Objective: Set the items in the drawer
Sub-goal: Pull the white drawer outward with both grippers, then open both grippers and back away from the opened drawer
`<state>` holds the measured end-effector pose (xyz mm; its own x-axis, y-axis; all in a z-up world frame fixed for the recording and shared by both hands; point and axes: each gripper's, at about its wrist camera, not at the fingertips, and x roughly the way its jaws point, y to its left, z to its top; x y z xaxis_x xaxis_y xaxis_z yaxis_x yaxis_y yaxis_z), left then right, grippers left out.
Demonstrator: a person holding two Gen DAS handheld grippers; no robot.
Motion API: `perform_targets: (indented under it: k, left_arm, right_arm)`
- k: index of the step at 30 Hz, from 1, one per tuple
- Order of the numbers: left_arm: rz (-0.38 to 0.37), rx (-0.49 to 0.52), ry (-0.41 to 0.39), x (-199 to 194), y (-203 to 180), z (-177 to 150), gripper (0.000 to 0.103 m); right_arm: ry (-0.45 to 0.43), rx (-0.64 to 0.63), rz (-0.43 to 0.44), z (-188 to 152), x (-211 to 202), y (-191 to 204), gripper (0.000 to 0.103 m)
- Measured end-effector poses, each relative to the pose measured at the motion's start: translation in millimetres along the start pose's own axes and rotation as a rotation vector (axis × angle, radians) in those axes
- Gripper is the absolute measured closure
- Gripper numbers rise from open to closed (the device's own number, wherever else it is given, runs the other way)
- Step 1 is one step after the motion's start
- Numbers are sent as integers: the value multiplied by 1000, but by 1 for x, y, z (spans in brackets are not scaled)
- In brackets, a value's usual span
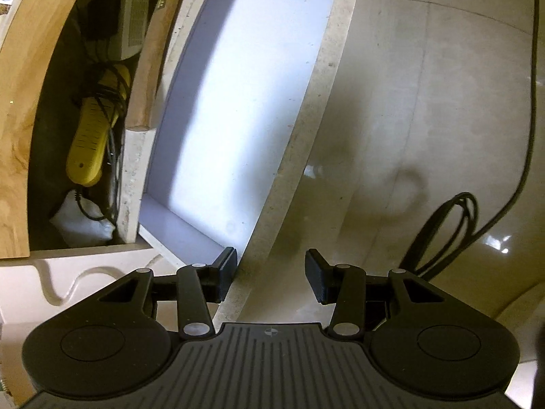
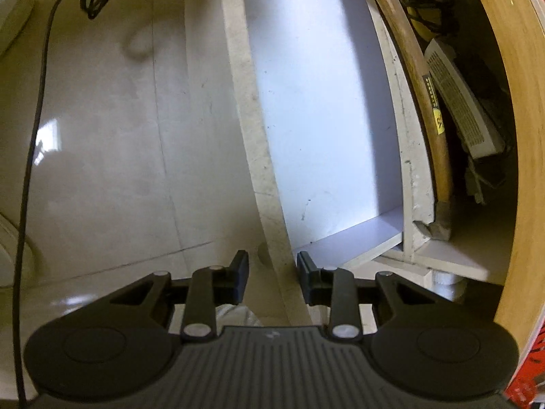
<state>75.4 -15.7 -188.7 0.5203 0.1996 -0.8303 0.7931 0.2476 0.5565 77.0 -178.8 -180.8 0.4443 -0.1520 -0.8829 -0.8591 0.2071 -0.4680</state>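
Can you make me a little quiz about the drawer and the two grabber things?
1. True or false: the white drawer already has items lying in it.
2. Which is shut on something: A) left gripper, B) right gripper, C) neither?
3. Fill in: beside the drawer, past its side wall, a long wooden handle lies next to a yellow ______ wrapped in black cord.

Key:
1. False; its floor shows bare in both views.
2. C; both are open with nothing between the fingers.
3. Power strip, as far as its shape shows.
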Motion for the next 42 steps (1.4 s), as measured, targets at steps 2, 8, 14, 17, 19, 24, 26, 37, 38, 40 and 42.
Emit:
perform_targets:
  k: [2,8,14,17,19,24,26,37,38,40,42]
  left_arm:
    - [-16,6,2,-1,-1,0,61]
    - [-76,26,6,-6,-7,-1,60]
    - [-97,17,7,-6,-6,-2,60]
    - [-99,20,8,-5,-6,-2,60]
    - [-99,25,8,-5,-5,-2,60]
    - [-97,28,9,-7,-5,-2,60]
    - [-97,29,10,-7,-5,-2,60]
    - [-89,60,0,-7,-9,-1,60]
    - [-85,71,-1,-7,-10,-1,59]
    - [-76,80,3,-5,-12,0,49]
    - [-60,90,6,-3,-15,0,17]
  right_arm:
    - [-4,6,23,-1,-2,-1,69]
    - [0,-12,71,-3,-6,3,69]
    - [0,-20,97,-5,-7,5,69]
    - [1,-25,97,-5,-7,6,69]
    - [2,-29,96,-5,-7,6,69]
    - [1,-34,94,-6,-7,6,69]
    - [0,-35,92,-7,-8,7,69]
    - [0,-21,98,-6,-11,5,69]
    - [-1,-18,98,-6,-11,5,69]
    - [-14,-8,99,-7,-12,5,66]
    - [-33,4,98,-8,-13,6,47]
